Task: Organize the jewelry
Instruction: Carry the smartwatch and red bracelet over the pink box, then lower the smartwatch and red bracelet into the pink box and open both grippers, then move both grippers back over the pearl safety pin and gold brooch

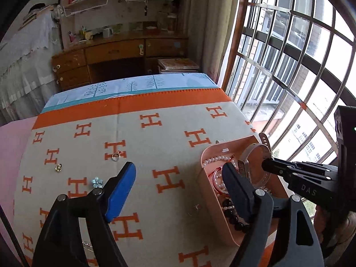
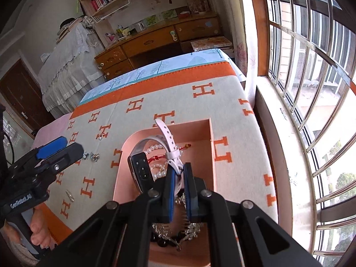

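The left gripper (image 1: 178, 180) stands released, jaws wide apart and empty: one blue pad (image 1: 121, 191) over the blanket (image 1: 155, 138), the other above the box (image 1: 222, 220) rim. The right gripper (image 2: 179, 178) is clenched on the white strap (image 2: 175, 155) of the watch (image 2: 142, 171), pinching it just below the buckle.

In the right wrist view the box sits at centre. The watch lies in it, its dark face at 9 o'clock of the right gripper and its strap tip rising past the far wall toward 12 o'clock. Pearl beads (image 2: 153, 148), a red cord (image 2: 155, 158), black beads (image 2: 164, 242) and a crystal chain (image 2: 193, 229) lie in the same box under and around the watch.

Loose pieces lie on the blanket at 9 o'clock of the box:
- a ring (image 1: 115, 156);
- a blue flower piece (image 1: 97, 181);
- a gold piece (image 1: 58, 167);
- a small bar clip (image 2: 69, 195).

A person's fingers (image 2: 37, 229) grip the left gripper's handle at 8 o'clock.
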`<state>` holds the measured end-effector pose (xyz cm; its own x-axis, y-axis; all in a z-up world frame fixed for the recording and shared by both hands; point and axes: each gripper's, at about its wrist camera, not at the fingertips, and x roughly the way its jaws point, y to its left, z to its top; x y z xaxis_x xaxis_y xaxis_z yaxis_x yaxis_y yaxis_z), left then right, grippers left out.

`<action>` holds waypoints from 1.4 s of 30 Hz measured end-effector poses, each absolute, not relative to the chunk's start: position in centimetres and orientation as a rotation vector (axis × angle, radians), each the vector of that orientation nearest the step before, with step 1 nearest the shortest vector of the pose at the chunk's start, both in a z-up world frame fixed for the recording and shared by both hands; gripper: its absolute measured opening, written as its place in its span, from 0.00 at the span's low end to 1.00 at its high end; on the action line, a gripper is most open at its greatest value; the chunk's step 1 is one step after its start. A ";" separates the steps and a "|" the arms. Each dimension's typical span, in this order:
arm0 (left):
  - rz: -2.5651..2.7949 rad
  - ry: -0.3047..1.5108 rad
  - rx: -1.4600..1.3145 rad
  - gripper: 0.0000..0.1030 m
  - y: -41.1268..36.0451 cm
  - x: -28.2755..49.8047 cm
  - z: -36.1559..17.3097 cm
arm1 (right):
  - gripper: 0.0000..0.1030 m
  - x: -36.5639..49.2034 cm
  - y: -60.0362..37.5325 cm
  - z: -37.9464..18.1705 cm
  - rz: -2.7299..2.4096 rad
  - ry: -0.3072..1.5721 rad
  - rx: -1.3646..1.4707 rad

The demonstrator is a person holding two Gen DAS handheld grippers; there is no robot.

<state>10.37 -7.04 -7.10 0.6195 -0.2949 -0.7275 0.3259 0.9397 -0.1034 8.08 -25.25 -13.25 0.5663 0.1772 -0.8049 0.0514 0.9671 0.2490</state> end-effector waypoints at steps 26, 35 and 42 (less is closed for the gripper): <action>-0.417 0.721 0.000 0.83 -2.0 3.6 -4.3 | 0.17 5.4 -19.5 -10.2 0.137 0.894 0.282; -0.311 0.718 -0.057 0.83 2.8 2.7 -3.8 | 0.17 5.1 -15.1 -9.3 0.247 0.893 0.235; -0.200 0.760 -0.098 0.83 7.3 3.0 -5.0 | 0.17 5.5 -10.6 -8.8 0.344 0.895 0.150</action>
